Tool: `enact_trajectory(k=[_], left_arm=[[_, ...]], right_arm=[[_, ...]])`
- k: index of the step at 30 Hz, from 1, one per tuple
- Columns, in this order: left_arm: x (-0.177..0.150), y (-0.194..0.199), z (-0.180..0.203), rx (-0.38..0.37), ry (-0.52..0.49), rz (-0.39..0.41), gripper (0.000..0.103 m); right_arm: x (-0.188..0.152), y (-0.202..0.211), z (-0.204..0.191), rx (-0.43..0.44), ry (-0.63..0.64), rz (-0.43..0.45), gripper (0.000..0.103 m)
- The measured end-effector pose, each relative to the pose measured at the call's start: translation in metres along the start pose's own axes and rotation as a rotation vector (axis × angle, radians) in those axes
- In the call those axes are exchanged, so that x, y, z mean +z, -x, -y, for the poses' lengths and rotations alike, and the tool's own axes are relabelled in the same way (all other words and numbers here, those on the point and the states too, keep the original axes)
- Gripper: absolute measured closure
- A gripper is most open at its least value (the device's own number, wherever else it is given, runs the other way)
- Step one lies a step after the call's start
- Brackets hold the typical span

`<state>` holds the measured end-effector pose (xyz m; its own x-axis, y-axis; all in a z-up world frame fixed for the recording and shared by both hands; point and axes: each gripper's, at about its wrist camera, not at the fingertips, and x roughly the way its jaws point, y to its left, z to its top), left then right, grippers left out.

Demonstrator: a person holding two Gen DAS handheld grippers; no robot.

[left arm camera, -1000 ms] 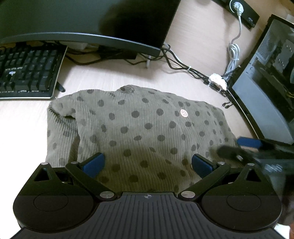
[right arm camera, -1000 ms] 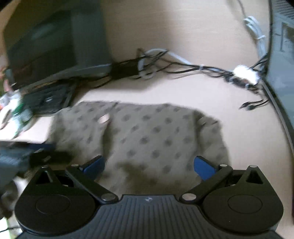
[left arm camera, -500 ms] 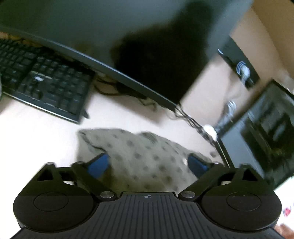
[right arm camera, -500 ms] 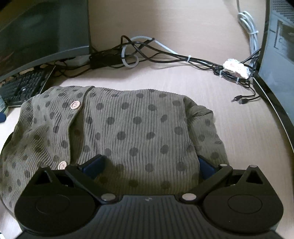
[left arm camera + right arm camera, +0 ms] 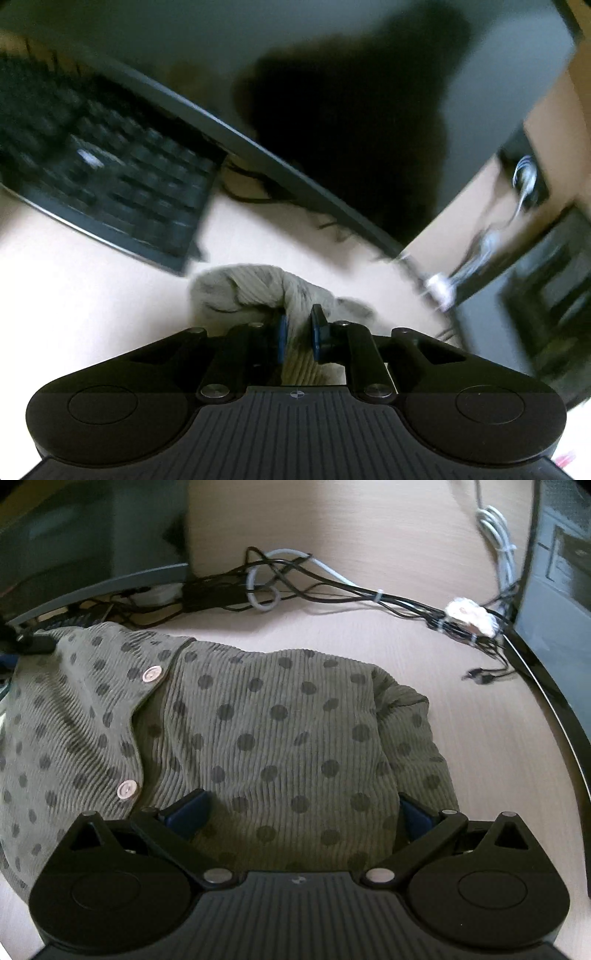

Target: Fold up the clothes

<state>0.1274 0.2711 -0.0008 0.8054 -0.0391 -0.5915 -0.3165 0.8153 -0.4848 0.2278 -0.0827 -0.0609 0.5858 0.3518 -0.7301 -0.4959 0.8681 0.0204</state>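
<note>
An olive ribbed garment with dark polka dots and pale buttons (image 5: 266, 738) lies on the light wooden desk. My right gripper (image 5: 301, 812) is open, its blue pads spread wide and low over the garment's near part. My left gripper (image 5: 298, 325) is shut on a bunched edge of the garment (image 5: 258, 288), which rises between the blue pads. In the right wrist view the left gripper's tip (image 5: 33, 644) shows dark at the garment's far left corner.
A black keyboard (image 5: 107, 188) lies to the left and a curved monitor (image 5: 295, 92) stands behind. A tangle of cables (image 5: 332, 590) runs along the back of the desk. A dark computer case (image 5: 554, 602) stands at the right.
My left gripper has closed on the garment's edge and tilted up, with the view blurred by motion. My right gripper has moved lower and closer over the garment, still open.
</note>
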Motion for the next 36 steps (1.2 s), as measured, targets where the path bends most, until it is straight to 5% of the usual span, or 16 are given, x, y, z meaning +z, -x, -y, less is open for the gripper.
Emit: enact_trajectory(k=[1, 3, 6, 10, 12, 14, 16, 18, 22, 24, 30, 36], left_arm=[[-0.003, 0.008, 0.002, 0.057, -0.059, 0.015, 0.083], [-0.005, 0.023, -0.001, 0.046, -0.070, 0.023, 0.077], [0.002, 0.030, 0.011, -0.082, -0.088, 0.017, 0.048], [0.007, 0.000, 0.043, -0.219, -0.122, -0.017, 0.033], [0.006, -0.027, 0.057, -0.239, -0.115, -0.049, 0.030], [0.000, -0.059, 0.057, -0.165, -0.120, -0.105, 0.033], [-0.009, -0.080, 0.049, -0.094, -0.130, -0.149, 0.047], [-0.011, -0.076, 0.042, -0.092, -0.131, -0.141, 0.047], [-0.009, -0.048, 0.037, -0.106, -0.137, -0.093, 0.021], [-0.009, -0.042, 0.039, -0.104, -0.187, -0.087, 0.019], [-0.023, -0.056, 0.037, -0.060, -0.244, -0.154, 0.017], [-0.053, -0.040, 0.059, -0.043, -0.268, -0.247, 0.017]], right_arm=[[0.000, 0.000, 0.000, 0.001, 0.002, 0.001, 0.000], [0.000, 0.001, 0.002, 0.008, 0.003, 0.004, 0.000], [0.007, 0.008, -0.002, -0.009, 0.030, -0.001, 0.000], [0.032, 0.044, -0.009, 0.007, 0.097, 0.162, 0.000], [0.053, 0.042, -0.004, 0.079, 0.028, 0.190, 0.000], [0.067, 0.018, 0.002, 0.145, -0.034, 0.146, 0.001], [0.067, -0.012, 0.005, 0.115, -0.024, 0.071, 0.009], [0.059, -0.034, 0.011, 0.054, 0.006, 0.016, 0.008], [0.053, -0.001, 0.022, 0.010, -0.010, 0.050, 0.010], [0.045, 0.026, 0.020, -0.001, 0.039, 0.079, 0.010], [0.008, 0.050, 0.004, 0.231, -0.005, -0.045, 0.013], [0.001, 0.030, 0.012, 0.032, 0.196, -0.037, 0.018]])
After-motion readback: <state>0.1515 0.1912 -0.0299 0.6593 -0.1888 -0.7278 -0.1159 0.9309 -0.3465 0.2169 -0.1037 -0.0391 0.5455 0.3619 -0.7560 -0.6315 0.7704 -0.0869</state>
